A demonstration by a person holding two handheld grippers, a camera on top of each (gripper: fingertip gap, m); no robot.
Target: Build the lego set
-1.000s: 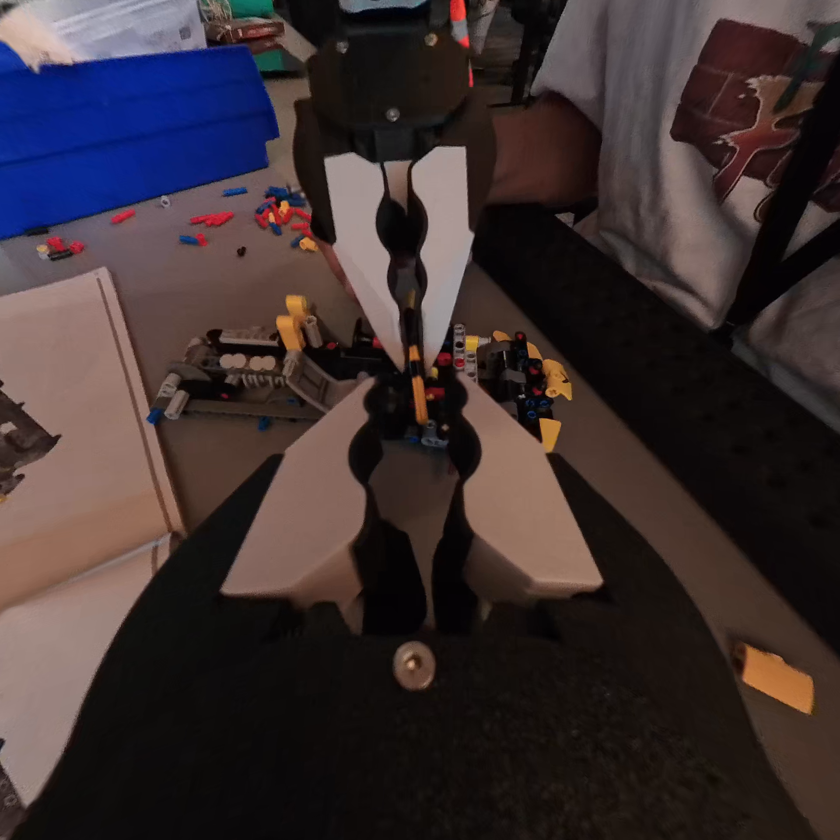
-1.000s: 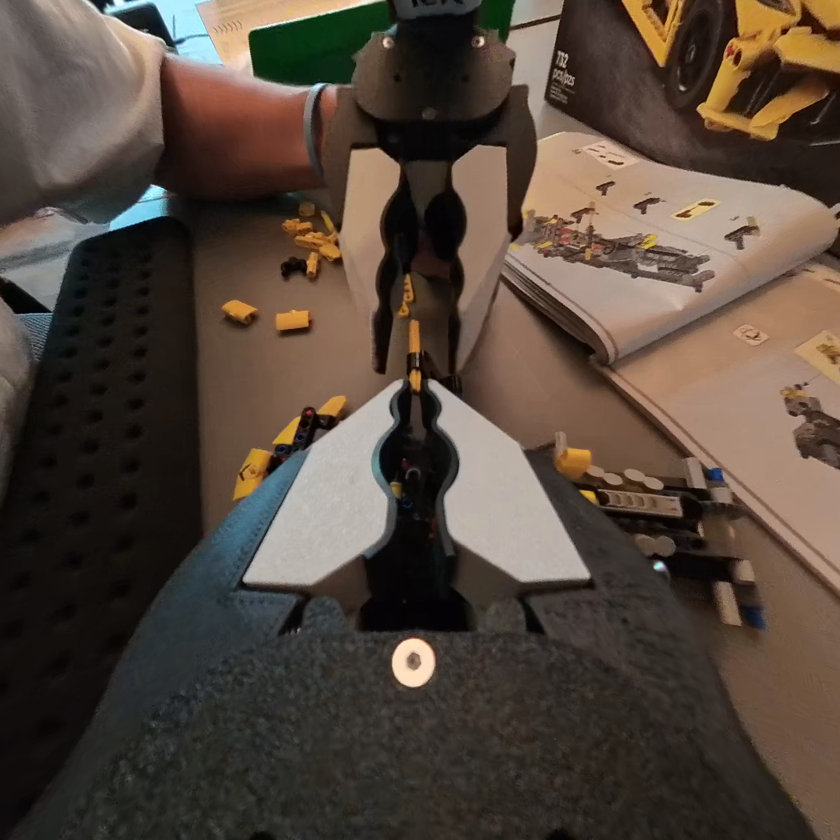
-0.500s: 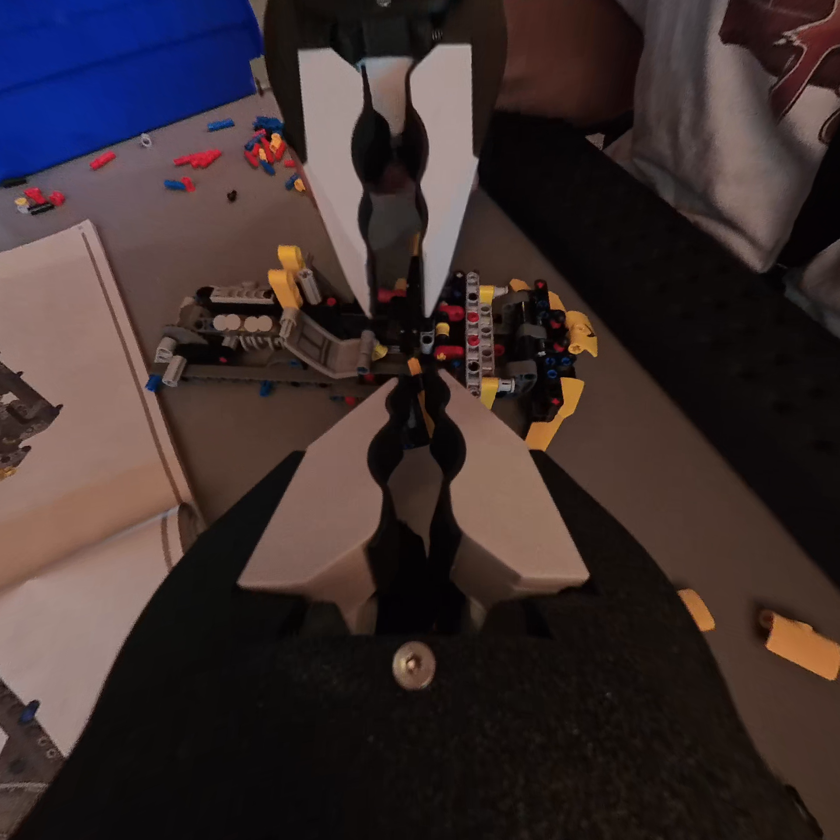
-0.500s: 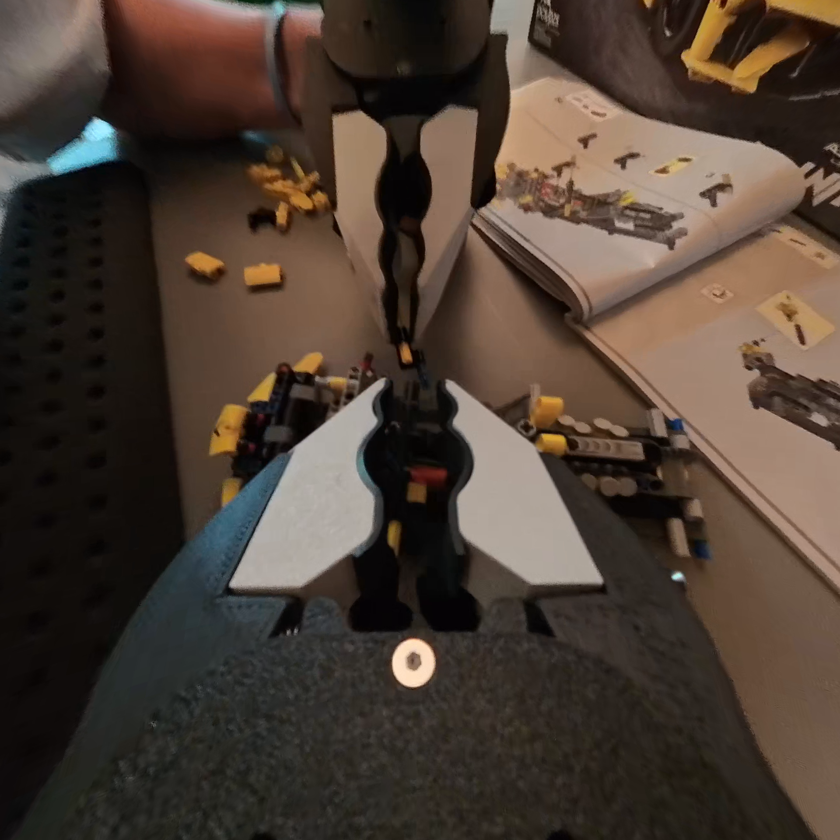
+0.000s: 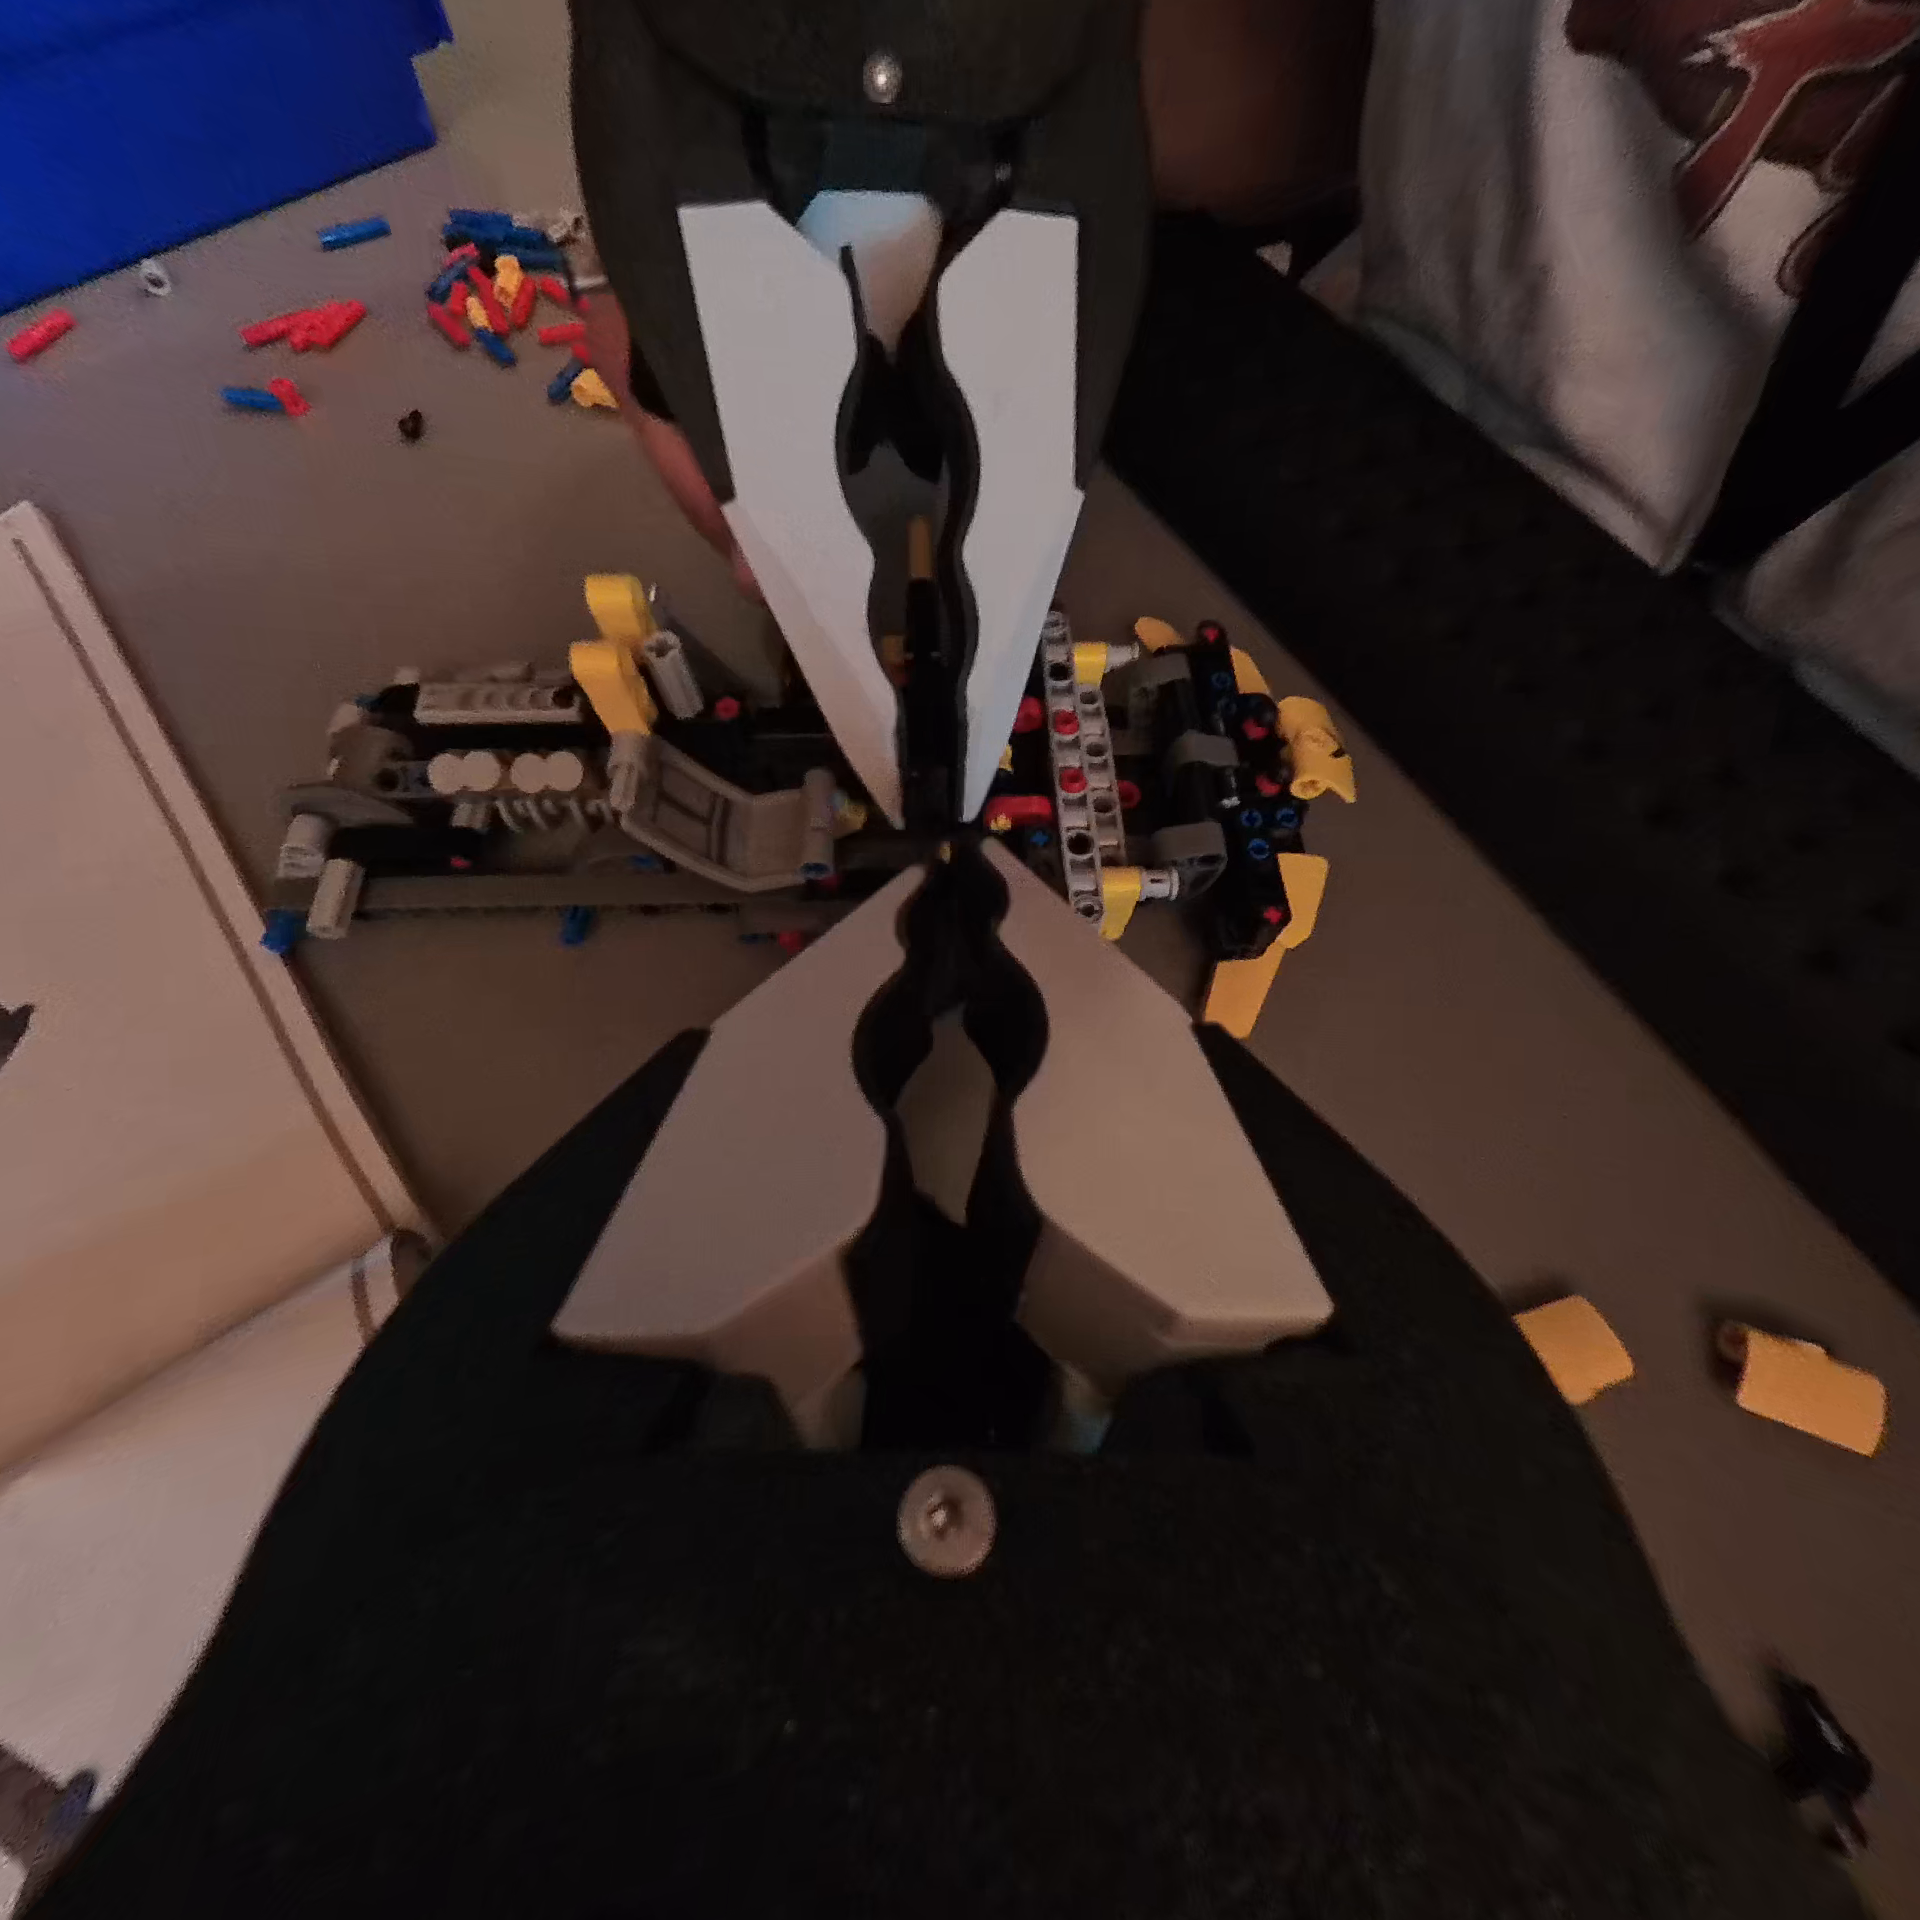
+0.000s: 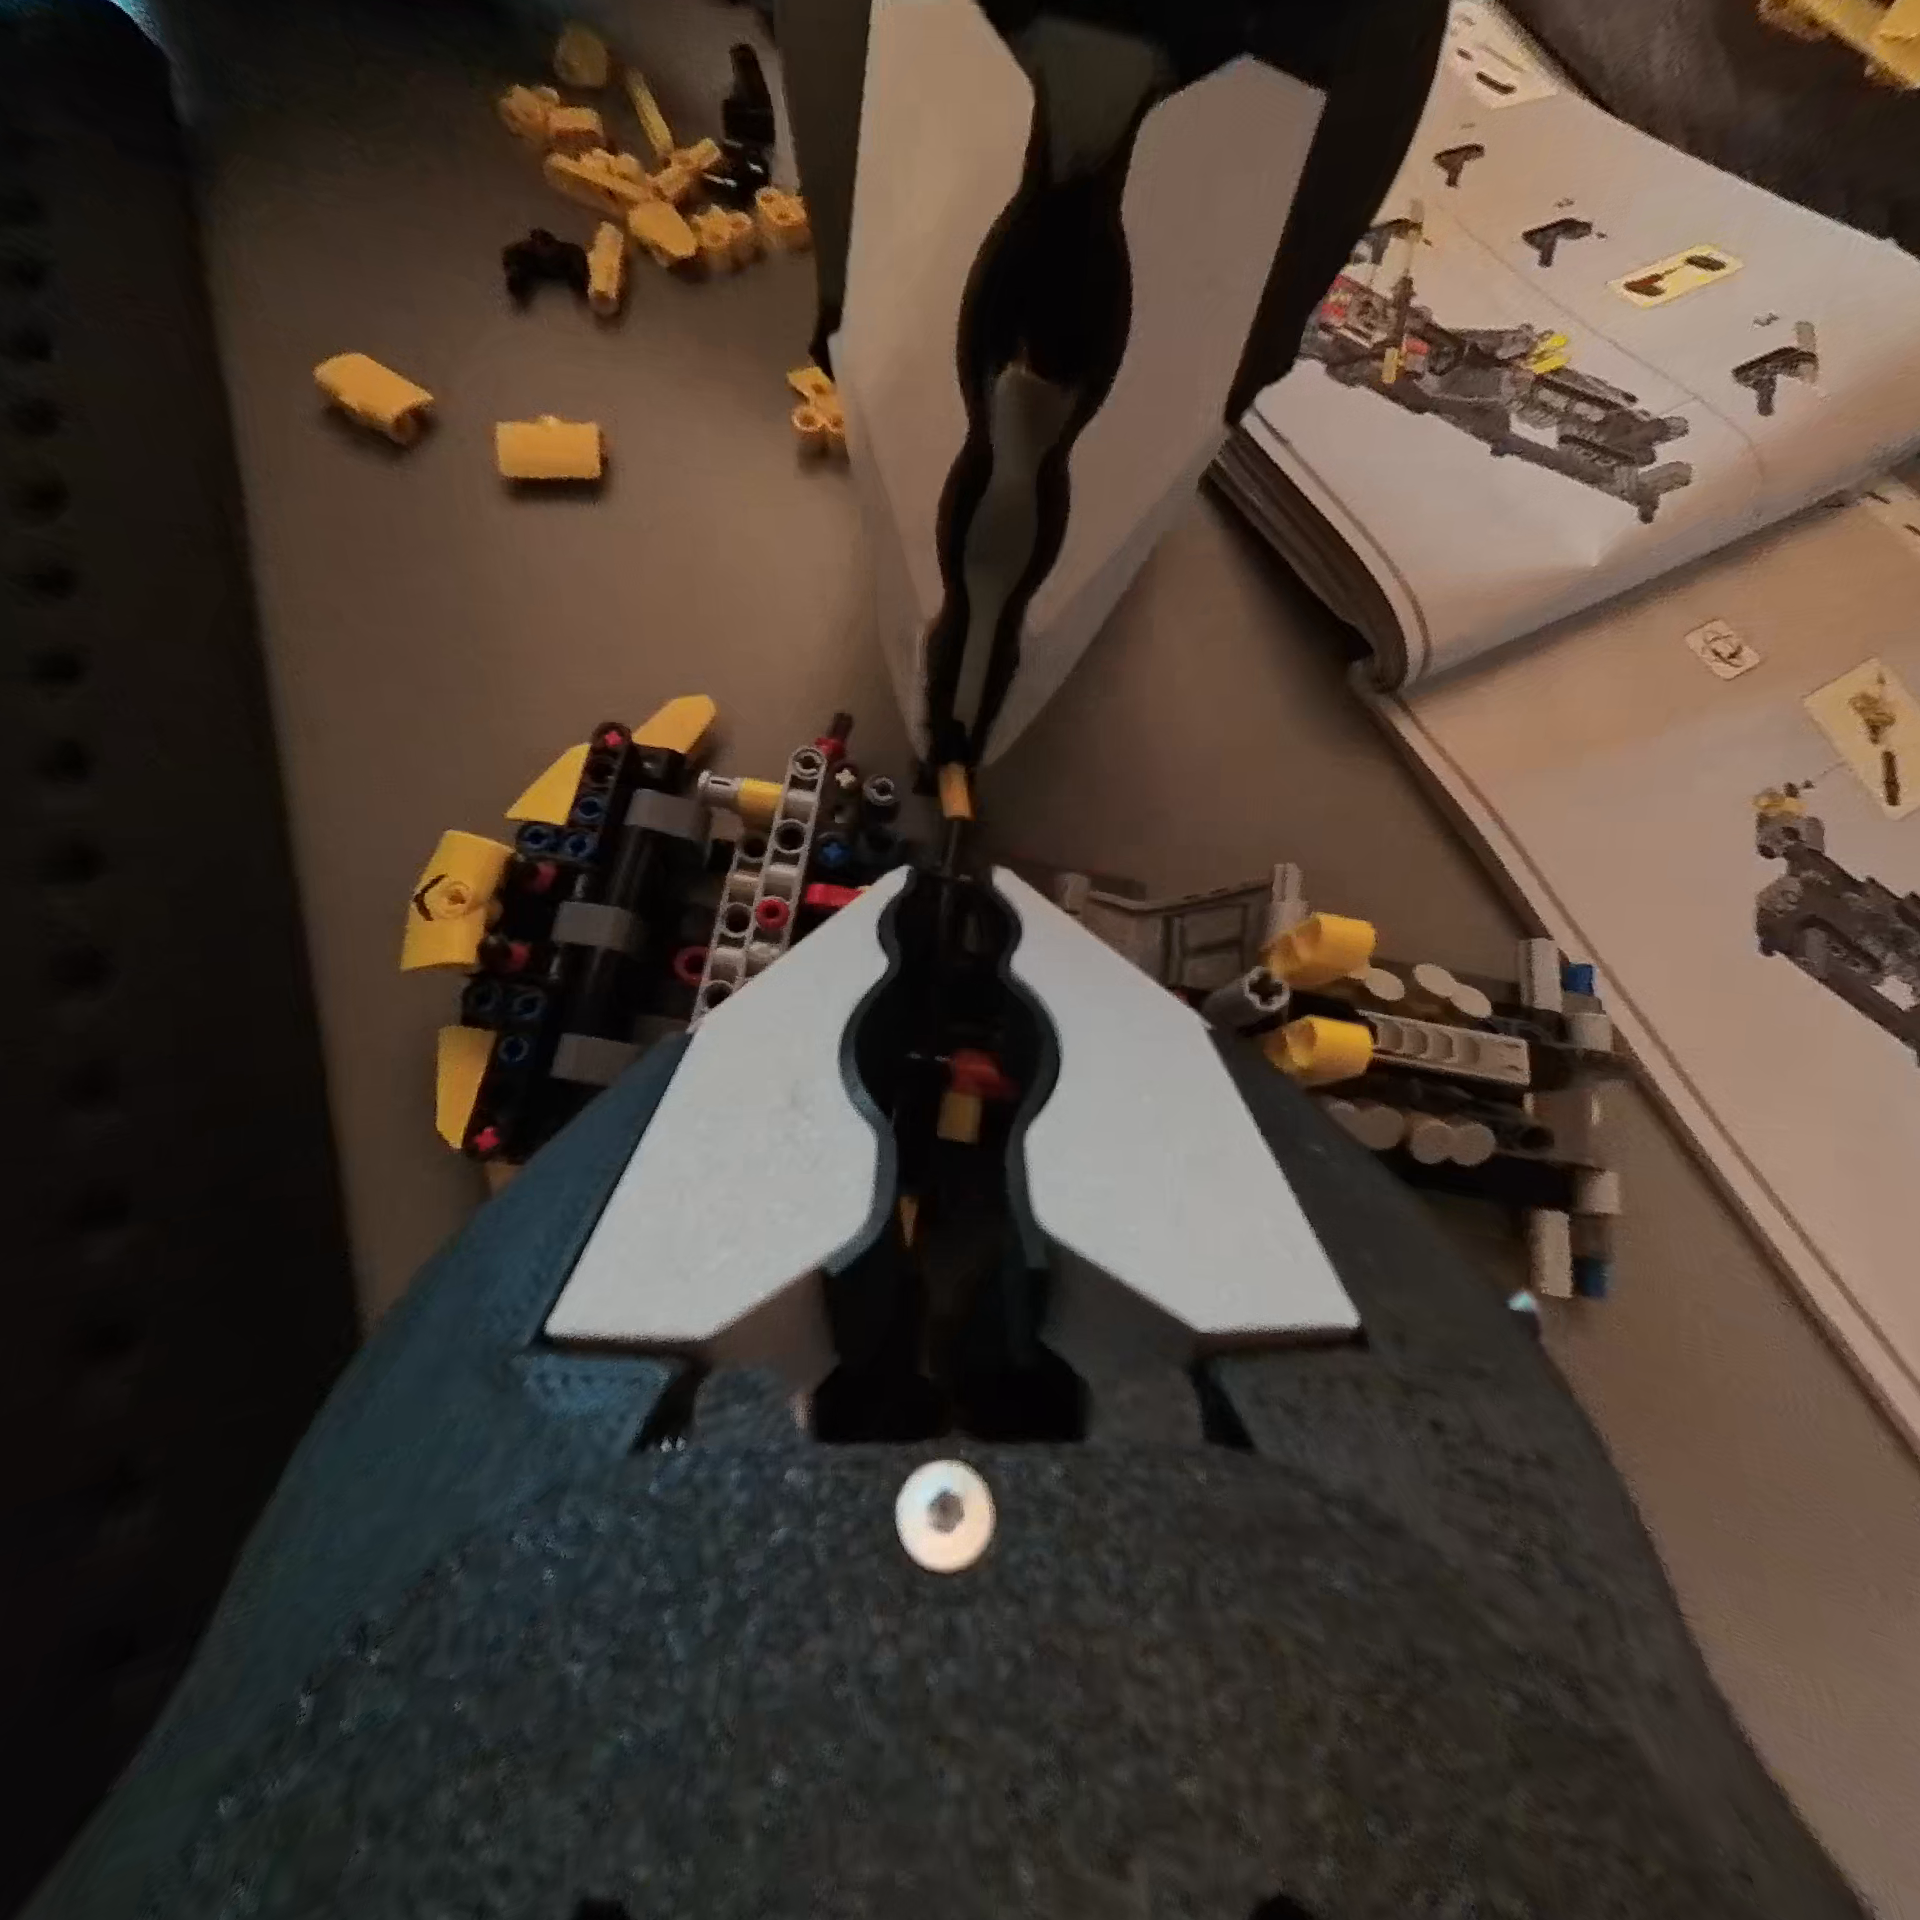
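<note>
A part-built black, grey and yellow Lego car chassis (image 5: pixel 727 821) lies on the table; it also shows in the right wrist view (image 6: pixel 623 935). My left gripper (image 5: pixel 954 857) and right gripper (image 6: pixel 951 883) meet tip to tip just above its middle. Both are shut on one thin black axle with yellow bushes (image 6: pixel 953 795). The left holds the end with the yellow bush poking out. The rest of the axle (image 5: pixel 920 613) runs back between the right gripper's fingers. The chassis right under the tips is hidden.
An open instruction booklet (image 6: pixel 1558 416) lies beside the chassis, also in the left wrist view (image 5: pixel 125 935). Loose yellow pieces (image 6: pixel 644 197) (image 5: pixel 1569 1351) and red and blue pins (image 5: pixel 488 301) lie scattered. A blue bin (image 5: pixel 187 114) stands behind. A black perforated surface (image 5: pixel 1558 623) borders the table. Less than 4 cm separates the two grippers' tips.
Both grippers, still joined on the axle, have come down and closer to the middle of the chassis. The chassis has not moved.
</note>
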